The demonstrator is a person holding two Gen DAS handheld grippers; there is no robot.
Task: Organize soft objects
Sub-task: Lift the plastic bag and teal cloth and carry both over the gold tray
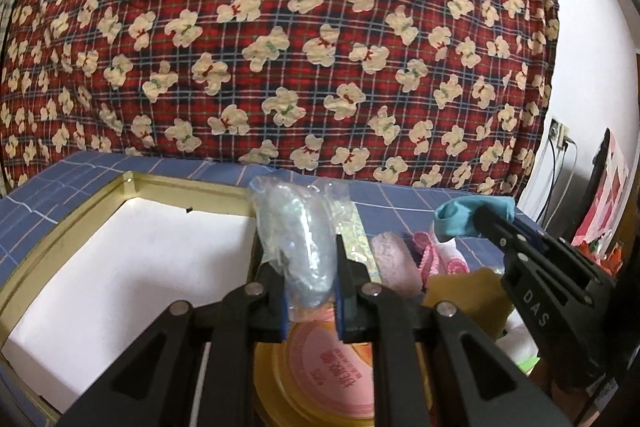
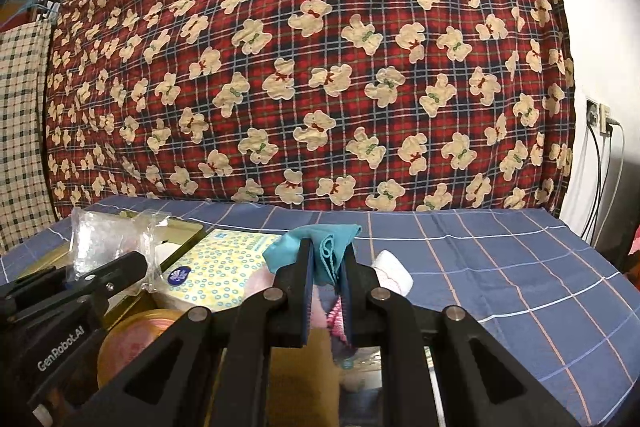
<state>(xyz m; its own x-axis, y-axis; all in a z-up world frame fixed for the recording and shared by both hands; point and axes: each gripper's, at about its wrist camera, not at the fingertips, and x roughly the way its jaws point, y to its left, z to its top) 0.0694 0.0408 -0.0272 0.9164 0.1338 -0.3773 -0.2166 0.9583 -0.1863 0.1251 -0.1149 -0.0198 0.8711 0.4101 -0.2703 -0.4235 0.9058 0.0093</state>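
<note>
My left gripper (image 1: pixel 310 259) is shut on a crumpled clear plastic bag (image 1: pixel 294 223), held up over the edge of a white box with a gold rim (image 1: pixel 180 187). It shows again at the left of the right wrist view, the left gripper (image 2: pixel 124 267) with the bag (image 2: pixel 100 239). My right gripper (image 2: pixel 326 259) is shut on a folded teal cloth (image 2: pixel 320 247). In the left wrist view the right gripper (image 1: pixel 486 223) holds the teal cloth (image 1: pixel 460 215) at the right. Below lie a rolled pink cloth (image 1: pixel 394 259), a pink-patterned roll (image 1: pixel 440 255) and a white roll (image 2: pixel 394 273).
A yellow ring-patterned tissue pack (image 2: pixel 224 267) and a round gold tin with a pink lid (image 1: pixel 332 359) sit beside the box. All rest on a blue checked sheet (image 2: pixel 500 267). A red plaid bear-print quilt (image 2: pixel 320 67) rises behind. Wall sockets with cables (image 2: pixel 600 119) are at the right.
</note>
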